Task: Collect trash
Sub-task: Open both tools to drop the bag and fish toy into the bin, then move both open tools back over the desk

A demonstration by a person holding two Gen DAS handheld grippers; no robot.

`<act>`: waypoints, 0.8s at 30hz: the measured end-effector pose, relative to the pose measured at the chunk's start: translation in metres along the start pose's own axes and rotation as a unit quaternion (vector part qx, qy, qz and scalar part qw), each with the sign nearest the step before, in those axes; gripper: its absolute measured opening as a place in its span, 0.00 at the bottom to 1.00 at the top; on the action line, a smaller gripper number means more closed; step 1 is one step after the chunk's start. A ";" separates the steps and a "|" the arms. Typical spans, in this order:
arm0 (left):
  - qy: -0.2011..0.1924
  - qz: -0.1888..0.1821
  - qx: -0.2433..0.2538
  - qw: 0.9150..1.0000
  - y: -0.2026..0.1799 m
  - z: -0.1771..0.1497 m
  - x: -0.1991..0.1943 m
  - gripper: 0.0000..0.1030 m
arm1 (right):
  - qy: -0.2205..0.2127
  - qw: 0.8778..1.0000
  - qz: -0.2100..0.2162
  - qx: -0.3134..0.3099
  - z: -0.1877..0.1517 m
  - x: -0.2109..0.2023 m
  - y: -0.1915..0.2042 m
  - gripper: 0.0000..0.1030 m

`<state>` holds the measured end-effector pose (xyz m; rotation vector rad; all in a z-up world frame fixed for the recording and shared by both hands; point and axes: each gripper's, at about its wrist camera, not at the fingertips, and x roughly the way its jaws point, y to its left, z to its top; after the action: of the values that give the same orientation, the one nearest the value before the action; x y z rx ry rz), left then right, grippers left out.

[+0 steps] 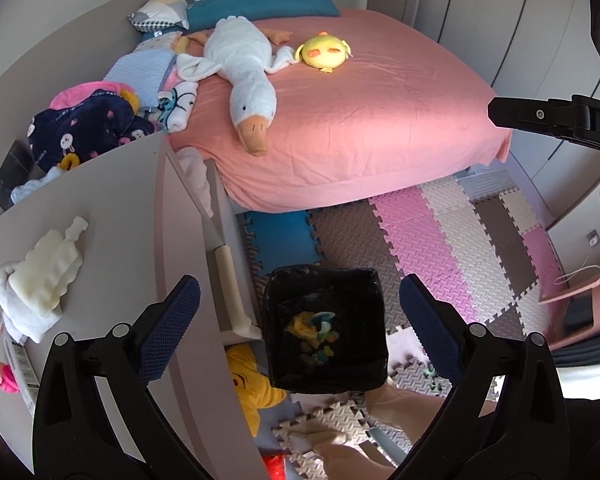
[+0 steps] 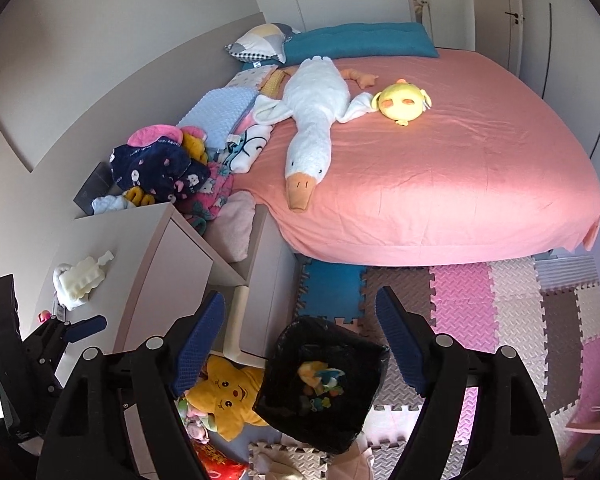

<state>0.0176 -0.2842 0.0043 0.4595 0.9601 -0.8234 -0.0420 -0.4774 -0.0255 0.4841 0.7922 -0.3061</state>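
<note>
A black-lined trash bin (image 1: 370, 374) stands on the foam floor mat with colourful scraps (image 1: 314, 334) inside; it also shows in the right wrist view (image 2: 352, 420). My left gripper (image 1: 298, 320) is open and empty, held above the bin. My right gripper (image 2: 300, 344) is open and empty, also above the bin. The left gripper shows at the left edge of the right wrist view (image 2: 80, 326). A crumpled white tissue with a white foam piece (image 1: 46, 276) lies on the nightstand top; it shows in the right wrist view too (image 2: 80, 280).
A pink bed (image 1: 380, 120) carries a white goose plush (image 1: 244, 76) and a yellow chick plush (image 1: 326, 52). Clothes pile (image 1: 88, 128) beside the nightstand (image 1: 120, 220). A yellow star plush (image 2: 224, 396) lies by the bin. The puzzle mat (image 1: 440, 232) covers the floor.
</note>
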 end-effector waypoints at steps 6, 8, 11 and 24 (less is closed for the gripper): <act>0.002 0.013 -0.016 1.000 0.011 -0.005 -0.002 0.94 | 0.009 1.000 0.012 -0.016 0.003 0.008 0.013 0.76; 0.002 0.018 -0.022 1.000 0.015 -0.007 -0.004 0.94 | 0.012 1.000 0.017 -0.023 0.004 0.010 0.018 0.76; 0.001 0.027 -0.034 0.999 0.024 -0.011 -0.007 0.94 | 0.016 0.999 0.024 -0.035 0.005 0.015 0.028 0.76; 0.000 0.079 -0.102 0.992 0.073 -0.044 -0.029 0.94 | 0.035 0.993 0.070 -0.091 0.006 0.039 0.089 0.76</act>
<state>0.0423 -0.1978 0.0061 0.3542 0.9830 -0.5759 0.0267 -0.4083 -0.0242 0.3767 0.8421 -0.0861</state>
